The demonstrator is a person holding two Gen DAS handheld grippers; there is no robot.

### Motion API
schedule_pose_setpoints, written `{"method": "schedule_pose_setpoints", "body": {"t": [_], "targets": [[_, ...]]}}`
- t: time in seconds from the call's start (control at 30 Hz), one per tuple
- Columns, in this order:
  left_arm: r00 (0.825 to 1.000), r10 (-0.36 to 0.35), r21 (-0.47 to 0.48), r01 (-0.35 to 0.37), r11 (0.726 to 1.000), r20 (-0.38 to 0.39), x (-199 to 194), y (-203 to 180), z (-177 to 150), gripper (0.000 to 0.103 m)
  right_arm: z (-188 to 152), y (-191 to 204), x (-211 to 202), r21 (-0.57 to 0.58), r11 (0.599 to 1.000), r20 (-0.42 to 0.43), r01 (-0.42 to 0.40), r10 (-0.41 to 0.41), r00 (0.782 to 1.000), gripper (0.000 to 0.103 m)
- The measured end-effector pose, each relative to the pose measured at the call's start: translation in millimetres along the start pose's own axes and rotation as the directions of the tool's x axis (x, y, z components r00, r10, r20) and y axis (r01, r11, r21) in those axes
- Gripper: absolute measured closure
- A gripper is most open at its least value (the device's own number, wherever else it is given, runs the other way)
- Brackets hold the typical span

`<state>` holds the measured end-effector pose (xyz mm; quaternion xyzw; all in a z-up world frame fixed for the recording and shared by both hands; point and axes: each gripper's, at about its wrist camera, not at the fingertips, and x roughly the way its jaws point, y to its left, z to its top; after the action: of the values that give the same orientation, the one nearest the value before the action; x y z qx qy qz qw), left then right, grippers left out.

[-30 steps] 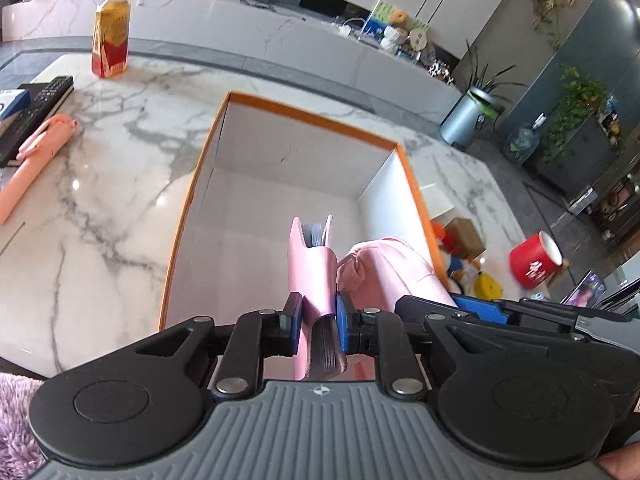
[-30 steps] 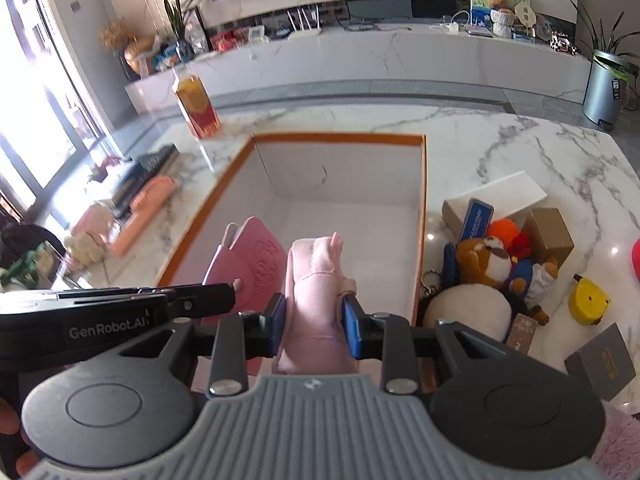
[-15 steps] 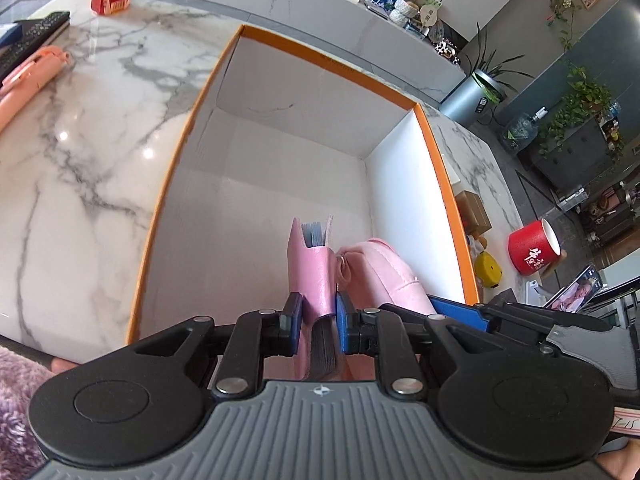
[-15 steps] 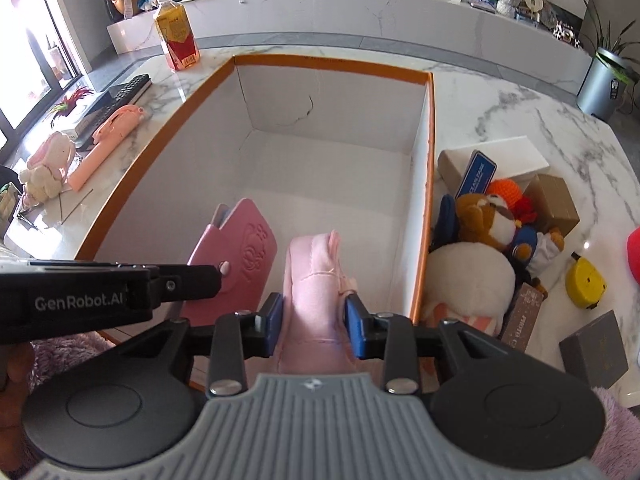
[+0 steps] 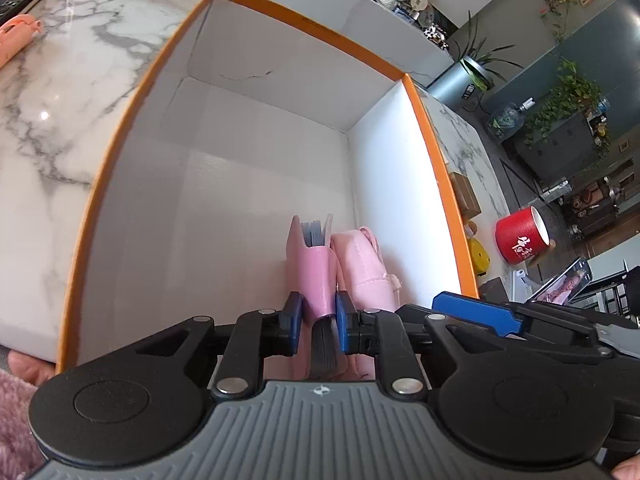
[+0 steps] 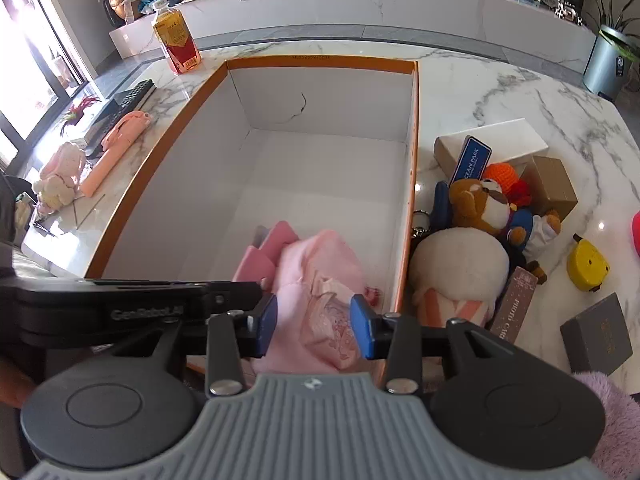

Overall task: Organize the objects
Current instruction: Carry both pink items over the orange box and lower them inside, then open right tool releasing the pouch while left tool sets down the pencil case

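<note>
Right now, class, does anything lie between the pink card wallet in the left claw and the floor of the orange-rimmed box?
Nothing visible does. The pink card wallet, clamped in the left claw, hangs inside the orange-rimmed white cardboard box. The pink fabric pouch lies beside it, not beneath; the floor ahead is bare.

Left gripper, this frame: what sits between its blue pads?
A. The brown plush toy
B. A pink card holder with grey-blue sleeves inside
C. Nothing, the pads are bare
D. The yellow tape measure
B. The left gripper is clamped on the pink card holder, standing inside the orange-rimmed box beside a pale pink soft item.
</note>
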<state>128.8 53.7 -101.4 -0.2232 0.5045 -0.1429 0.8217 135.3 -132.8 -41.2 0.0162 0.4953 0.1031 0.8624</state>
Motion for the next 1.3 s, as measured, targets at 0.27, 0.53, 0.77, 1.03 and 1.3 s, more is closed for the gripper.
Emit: {"method": "schedule_pose_setpoints", "body": {"t": [0.27,0.53,0.77,1.03,1.3], "targets": [[0.999,-0.025,0.026,0.026,0.999,-0.037,5.2,-8.8,-2.2,0.082,8.2,-17.1,-38.2,0.041,0.994,0.147,0.100,-0.105,0.984,0.049],[0.995,-0.060,0.081,0.066,0.995,-0.076,9.1,-16.0,-3.2,0.077,0.6,-41.3,-7.9,0.137,0.990,0.030,0.027,-0.031,0.999,0.080],[0.994,-0.091,0.088,0.095,0.992,-0.053,-0.6,-14.6,-3.5,0.078,-3.6,-47.8,-4.6,0.159,0.987,0.024,-0.001,-0.003,1.000,0.083],[0.996,-0.072,0.101,0.078,0.992,-0.059,3.1,-18.5,-2.4,0.080,-6.0,-50.8,-1.9,0.166,0.986,0.017,-0.020,0.017,1.000,0.083],[0.995,-0.096,0.069,0.098,0.993,-0.041,-3.7,-15.4,0.2,0.073,-5.3,-50.9,-6.7,0.159,0.987,0.038,-0.033,0.027,0.999,0.078]]}}
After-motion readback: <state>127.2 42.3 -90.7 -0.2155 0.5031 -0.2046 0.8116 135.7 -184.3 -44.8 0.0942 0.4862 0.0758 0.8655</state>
